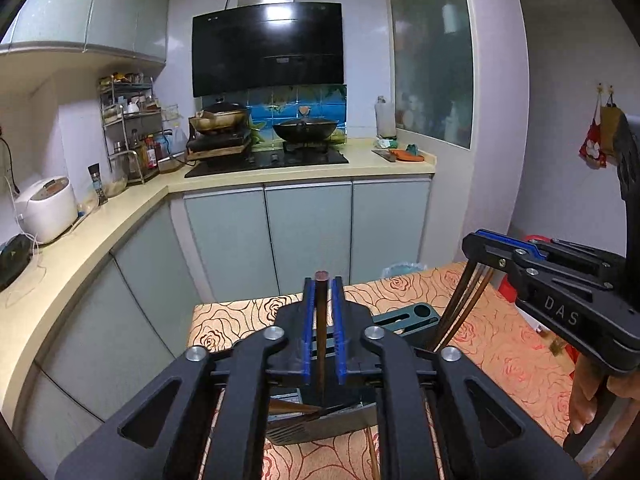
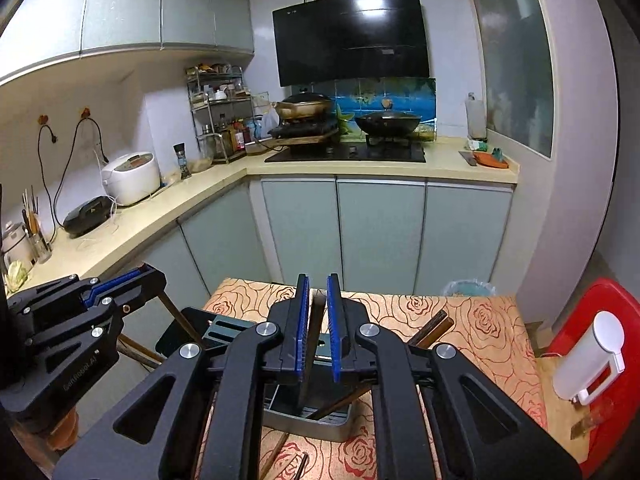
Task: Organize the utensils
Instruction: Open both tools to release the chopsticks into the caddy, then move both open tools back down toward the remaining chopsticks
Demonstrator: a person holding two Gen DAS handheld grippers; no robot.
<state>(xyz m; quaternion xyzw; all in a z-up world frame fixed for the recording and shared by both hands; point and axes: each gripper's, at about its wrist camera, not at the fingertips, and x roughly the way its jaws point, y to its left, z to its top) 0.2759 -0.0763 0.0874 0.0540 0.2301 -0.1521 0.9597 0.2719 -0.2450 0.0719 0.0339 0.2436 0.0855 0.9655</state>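
Observation:
On the rose-patterned table (image 1: pixel 500 360) stands a grey utensil holder (image 1: pixel 320 428) with a teal slotted part (image 1: pixel 408 316). My left gripper (image 1: pixel 323 280) hovers over it. A dark brown chopstick (image 1: pixel 321 320) stands upright between its blue pads, with small gaps on both sides, and its lower end reaches into the holder. My right gripper (image 2: pixel 318 278) is shut on brown chopsticks (image 2: pixel 317 316). In the left wrist view the right gripper (image 1: pixel 474 248) sits to the right, with its chopsticks (image 1: pixel 460 304) slanting down toward the holder. Other utensils lie inside the holder (image 2: pixel 312 420).
Loose chopsticks lie on the cloth (image 2: pixel 434 326) and near the front edge (image 2: pixel 300 464). A red stool (image 2: pixel 580 320) with a white device (image 2: pixel 588 360) stands right of the table, and a bin (image 2: pixel 468 288) behind it. A kitchen counter (image 1: pixel 120 232) and stove (image 1: pixel 272 160) lie beyond.

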